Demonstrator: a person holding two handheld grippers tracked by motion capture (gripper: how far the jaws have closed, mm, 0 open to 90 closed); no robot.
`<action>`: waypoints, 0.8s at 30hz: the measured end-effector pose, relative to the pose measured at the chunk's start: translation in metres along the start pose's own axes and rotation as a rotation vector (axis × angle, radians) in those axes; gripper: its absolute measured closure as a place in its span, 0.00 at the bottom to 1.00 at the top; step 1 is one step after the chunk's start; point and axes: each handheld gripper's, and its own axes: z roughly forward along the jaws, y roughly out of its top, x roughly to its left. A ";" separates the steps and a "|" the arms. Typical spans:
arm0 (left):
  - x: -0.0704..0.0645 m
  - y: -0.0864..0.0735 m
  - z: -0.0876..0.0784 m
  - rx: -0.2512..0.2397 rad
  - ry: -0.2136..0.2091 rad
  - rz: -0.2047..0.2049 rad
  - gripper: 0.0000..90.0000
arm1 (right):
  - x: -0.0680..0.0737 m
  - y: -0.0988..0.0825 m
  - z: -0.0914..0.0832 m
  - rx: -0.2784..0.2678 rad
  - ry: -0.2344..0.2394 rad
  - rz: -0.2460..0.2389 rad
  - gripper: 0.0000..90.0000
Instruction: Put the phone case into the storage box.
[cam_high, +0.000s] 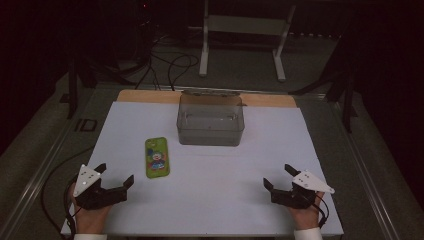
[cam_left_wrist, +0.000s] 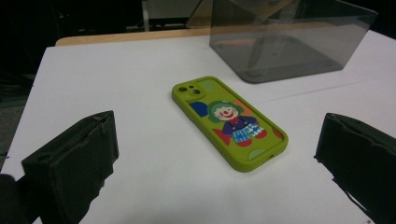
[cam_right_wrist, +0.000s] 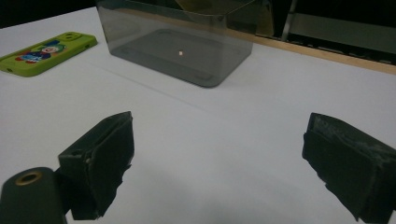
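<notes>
A white metal stand (cam_high: 243, 30) is seen beyond the worktop (cam_high: 210, 200). Black cables (cam_high: 167, 67) are strewn left of it on the dim grey floor (cam_high: 240, 70).

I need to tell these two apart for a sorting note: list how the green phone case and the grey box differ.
The phone case is opaque bright green with a clown picture; the box is see-through smoky grey and plain. The phone case lies flat and thin on the white sheet; the box stands tall with open top. The phone case lies nearer the left claw; the box sits farther back, mid-table. Both rest on the sheet, untouched.
</notes>
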 end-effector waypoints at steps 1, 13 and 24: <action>0.000 0.000 0.000 0.002 -0.001 0.000 0.00 | 0.000 0.000 0.000 0.002 0.001 -0.002 0.10; -0.001 -0.001 0.003 0.028 -0.006 0.002 0.00 | 0.001 -0.001 0.003 0.009 0.002 -0.012 0.10; -0.004 0.002 0.004 0.033 -0.009 0.012 0.00 | 0.002 -0.001 0.004 0.006 0.007 -0.015 0.10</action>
